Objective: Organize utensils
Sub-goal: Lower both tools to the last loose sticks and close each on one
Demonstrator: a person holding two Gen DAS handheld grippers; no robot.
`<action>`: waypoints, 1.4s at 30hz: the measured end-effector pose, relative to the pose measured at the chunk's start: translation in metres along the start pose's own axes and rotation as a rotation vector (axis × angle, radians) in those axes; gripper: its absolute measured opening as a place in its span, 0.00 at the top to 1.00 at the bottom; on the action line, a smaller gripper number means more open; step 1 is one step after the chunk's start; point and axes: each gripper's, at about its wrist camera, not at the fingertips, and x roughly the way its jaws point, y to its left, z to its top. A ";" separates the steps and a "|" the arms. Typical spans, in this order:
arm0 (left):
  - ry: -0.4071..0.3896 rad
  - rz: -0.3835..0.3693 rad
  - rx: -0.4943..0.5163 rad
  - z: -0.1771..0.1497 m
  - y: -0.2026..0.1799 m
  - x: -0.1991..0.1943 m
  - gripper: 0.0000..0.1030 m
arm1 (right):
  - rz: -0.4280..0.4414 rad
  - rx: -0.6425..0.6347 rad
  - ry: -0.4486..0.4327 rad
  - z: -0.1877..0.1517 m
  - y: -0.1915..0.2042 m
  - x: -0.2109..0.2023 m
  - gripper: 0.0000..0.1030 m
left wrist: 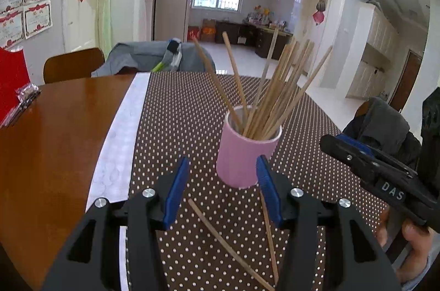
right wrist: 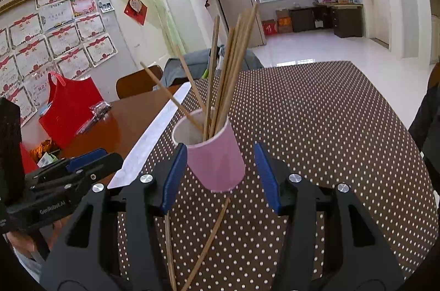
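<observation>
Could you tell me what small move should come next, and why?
Probably lower the open left gripper onto one of the two loose chopsticks lying on the dotted cloth; the pink cup already holds the rest.

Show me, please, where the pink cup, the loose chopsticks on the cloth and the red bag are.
pink cup (left wrist: pixel 242 156), left wrist view, front wall.
loose chopsticks (left wrist: pixel 220 233), left wrist view, middle of the left stick.
red bag (right wrist: pixel 70 109), right wrist view, front face.

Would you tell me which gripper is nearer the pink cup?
Right. The right gripper has its open fingers flanking the pink cup; the left gripper sits slightly short of it.
</observation>
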 end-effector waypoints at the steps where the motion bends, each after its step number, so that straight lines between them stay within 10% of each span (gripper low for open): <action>1: 0.010 0.002 0.000 -0.002 0.000 0.001 0.51 | 0.000 -0.002 0.005 -0.003 0.000 -0.001 0.50; 19: 0.412 0.071 0.060 -0.064 -0.016 0.071 0.51 | -0.053 -0.040 0.233 -0.054 -0.014 0.021 0.50; 31: 0.452 0.082 0.038 -0.070 0.002 0.093 0.93 | -0.074 -0.085 0.360 -0.072 -0.005 0.043 0.50; 42: 0.442 0.040 0.019 -0.065 0.015 0.092 0.94 | -0.070 -0.138 0.488 -0.080 0.024 0.073 0.51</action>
